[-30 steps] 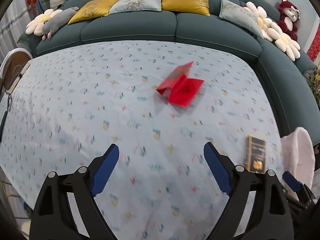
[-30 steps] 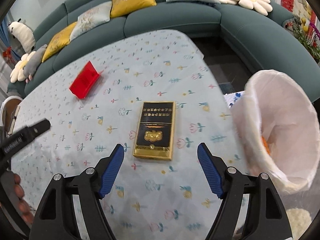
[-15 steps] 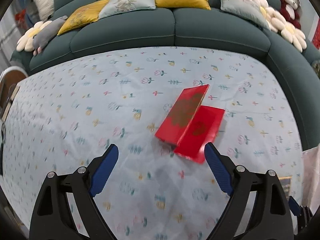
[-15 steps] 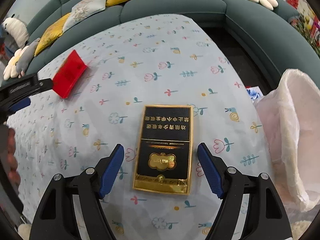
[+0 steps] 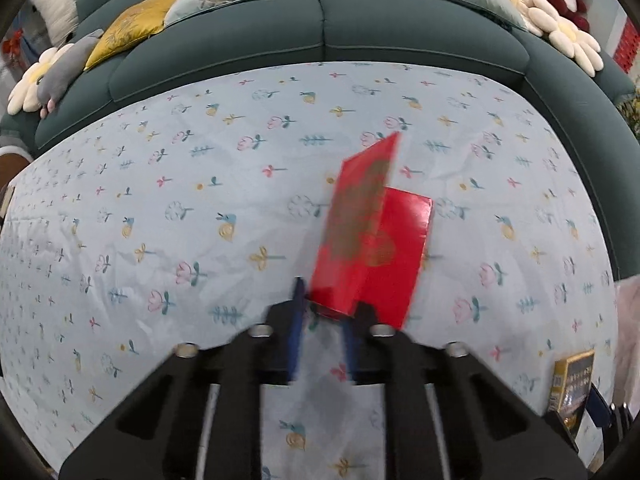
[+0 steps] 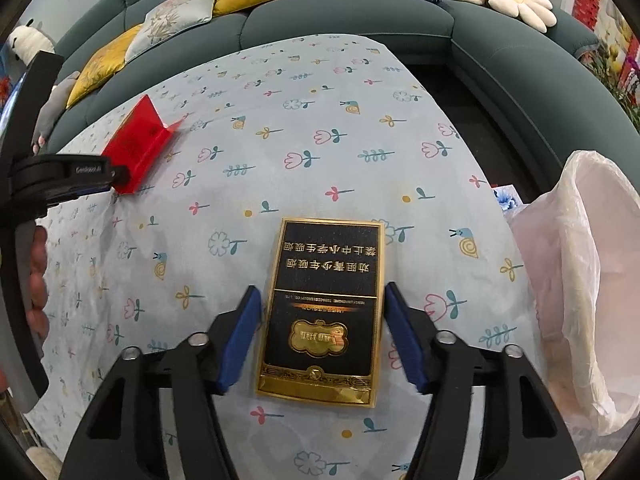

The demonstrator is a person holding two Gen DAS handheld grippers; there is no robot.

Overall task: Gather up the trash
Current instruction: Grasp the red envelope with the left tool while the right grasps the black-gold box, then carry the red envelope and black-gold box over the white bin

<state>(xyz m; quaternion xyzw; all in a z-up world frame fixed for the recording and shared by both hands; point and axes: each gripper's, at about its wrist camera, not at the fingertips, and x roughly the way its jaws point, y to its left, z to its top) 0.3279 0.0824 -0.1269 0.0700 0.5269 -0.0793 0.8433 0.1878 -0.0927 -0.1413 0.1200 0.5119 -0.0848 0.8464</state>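
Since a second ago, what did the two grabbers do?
The left gripper moved up to the red box and pinched its near corner. The right gripper moved forward and narrowed around the black-and-gold box, apparently not gripping yet. The white bag stayed put.

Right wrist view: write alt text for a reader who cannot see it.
The right gripper straddles a black-and-gold box lying flat on a floral tablecloth, its blue pads close beside the box's sides. A white trash bag stands open at right; at far left the left gripper meets a red box.
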